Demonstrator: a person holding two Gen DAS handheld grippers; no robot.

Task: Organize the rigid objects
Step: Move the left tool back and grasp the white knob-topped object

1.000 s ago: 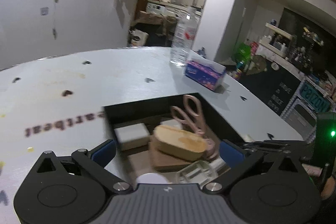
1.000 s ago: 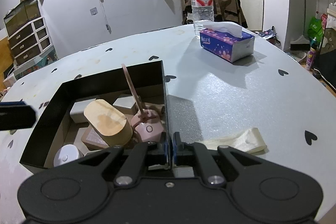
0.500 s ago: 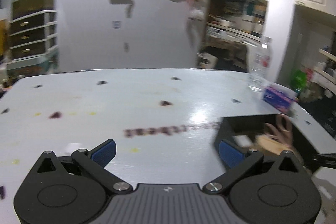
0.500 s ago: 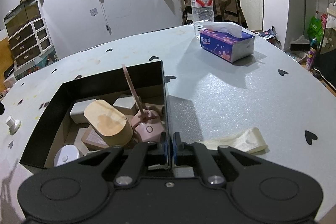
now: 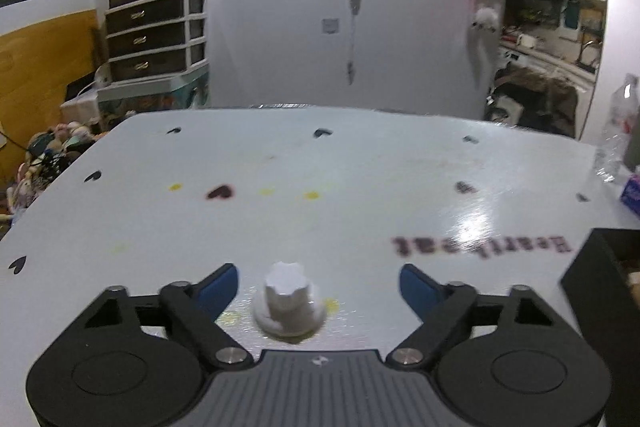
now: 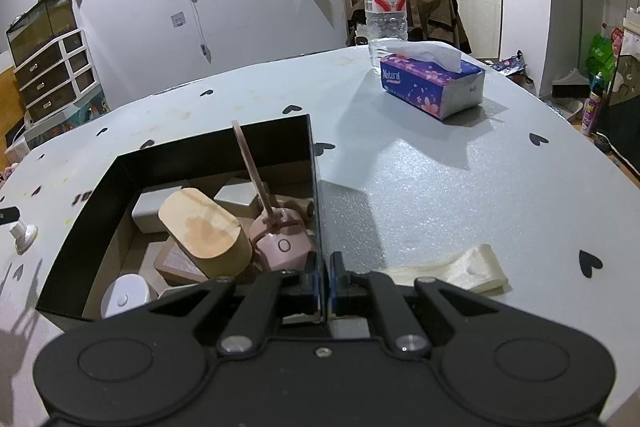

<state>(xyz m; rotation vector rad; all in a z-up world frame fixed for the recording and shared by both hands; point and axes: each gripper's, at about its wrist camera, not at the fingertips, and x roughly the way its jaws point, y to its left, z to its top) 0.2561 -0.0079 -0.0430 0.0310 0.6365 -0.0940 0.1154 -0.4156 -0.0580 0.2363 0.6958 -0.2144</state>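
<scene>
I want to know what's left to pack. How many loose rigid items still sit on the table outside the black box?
1: a small white knob stands on the table, between the open left gripper fingers, left of the black box. Others may be out of view.

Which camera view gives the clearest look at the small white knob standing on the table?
The left wrist view: the white knob stands close and central between the open left gripper fingers. The right wrist view shows it only small at the left edge, beside the black box whose wall the right gripper clamps.
</scene>
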